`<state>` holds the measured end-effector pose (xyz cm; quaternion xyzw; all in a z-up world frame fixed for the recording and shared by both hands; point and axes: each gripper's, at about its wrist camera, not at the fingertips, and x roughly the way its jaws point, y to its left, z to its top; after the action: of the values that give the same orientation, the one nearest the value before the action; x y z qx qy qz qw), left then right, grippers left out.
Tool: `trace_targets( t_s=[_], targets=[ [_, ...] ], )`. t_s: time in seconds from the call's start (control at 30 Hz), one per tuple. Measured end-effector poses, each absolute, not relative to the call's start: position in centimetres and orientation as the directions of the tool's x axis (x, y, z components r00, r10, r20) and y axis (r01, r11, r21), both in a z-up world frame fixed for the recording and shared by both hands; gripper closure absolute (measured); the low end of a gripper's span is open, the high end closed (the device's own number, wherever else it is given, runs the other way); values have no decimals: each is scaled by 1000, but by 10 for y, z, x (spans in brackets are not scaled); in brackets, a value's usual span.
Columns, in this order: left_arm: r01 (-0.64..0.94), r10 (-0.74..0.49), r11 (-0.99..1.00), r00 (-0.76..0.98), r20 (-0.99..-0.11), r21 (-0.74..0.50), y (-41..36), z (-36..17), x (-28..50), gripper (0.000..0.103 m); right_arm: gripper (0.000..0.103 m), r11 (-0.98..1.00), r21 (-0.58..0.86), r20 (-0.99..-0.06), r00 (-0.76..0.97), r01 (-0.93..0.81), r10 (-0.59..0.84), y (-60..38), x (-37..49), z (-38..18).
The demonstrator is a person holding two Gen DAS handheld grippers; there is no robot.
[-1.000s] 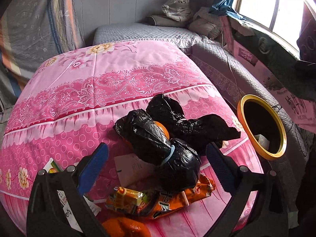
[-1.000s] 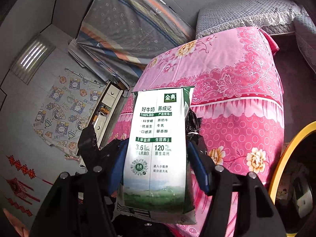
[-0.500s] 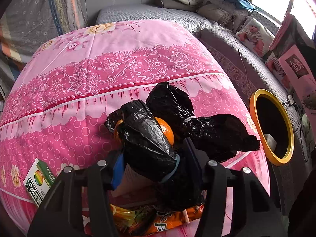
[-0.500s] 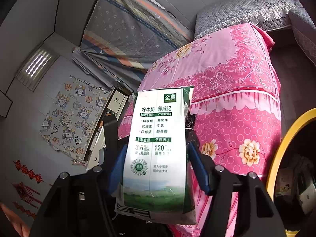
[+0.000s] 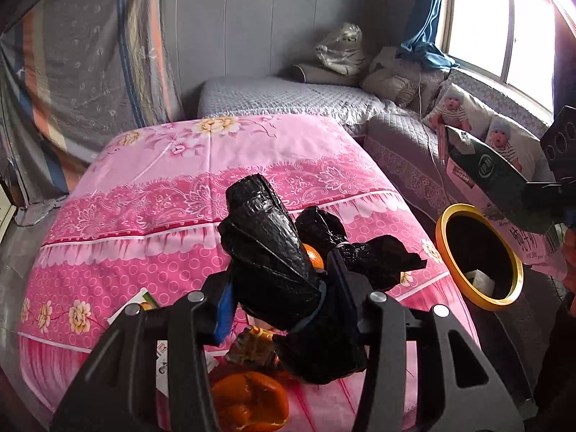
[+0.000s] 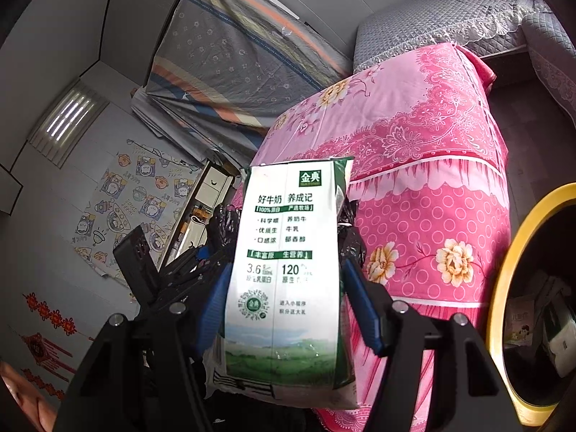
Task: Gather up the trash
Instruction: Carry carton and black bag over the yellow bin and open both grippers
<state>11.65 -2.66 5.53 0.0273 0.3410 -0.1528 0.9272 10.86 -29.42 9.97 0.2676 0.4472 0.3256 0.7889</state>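
My left gripper (image 5: 279, 289) is shut on a black plastic trash bag (image 5: 268, 252) and holds it lifted above the pink bedspread (image 5: 172, 194). A second black bag (image 5: 363, 252) with an orange inside lies just behind it. Orange peel (image 5: 248, 403) and an orange snack wrapper (image 5: 252, 345) lie under the gripper. My right gripper (image 6: 286, 289) is shut on a white and green milk carton bag (image 6: 284, 273), held upright beside the bed. That bag also shows at the right of the left wrist view (image 5: 493, 176). The yellow-rimmed trash bin (image 5: 478, 257) stands right of the bed (image 6: 518, 280).
A small green and white box (image 5: 138, 300) lies on the bedspread at the left. A grey sofa (image 5: 406, 136) with pillows runs behind and right of the bed, under a window (image 5: 504, 18). A striped cloth (image 6: 244, 54) hangs by the wall.
My left gripper has closed on the black trash bag and lifted it off the bedspread. The right gripper still holds the milk carton bag and has shifted only slightly.
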Motion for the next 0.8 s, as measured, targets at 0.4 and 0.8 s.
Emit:
trace_targets(
  t_s=[0.4, 0.8],
  targets=[
    [314, -291, 948, 777, -557, -57, -25, 76, 95, 59, 44, 652, 715, -544, 385, -252, 745, -282, 107, 91],
    [439, -393, 897, 752, -529, -43, -93, 91, 107, 59, 44, 668, 721, -512, 507, -183, 693, -347, 95, 95]
  ],
)
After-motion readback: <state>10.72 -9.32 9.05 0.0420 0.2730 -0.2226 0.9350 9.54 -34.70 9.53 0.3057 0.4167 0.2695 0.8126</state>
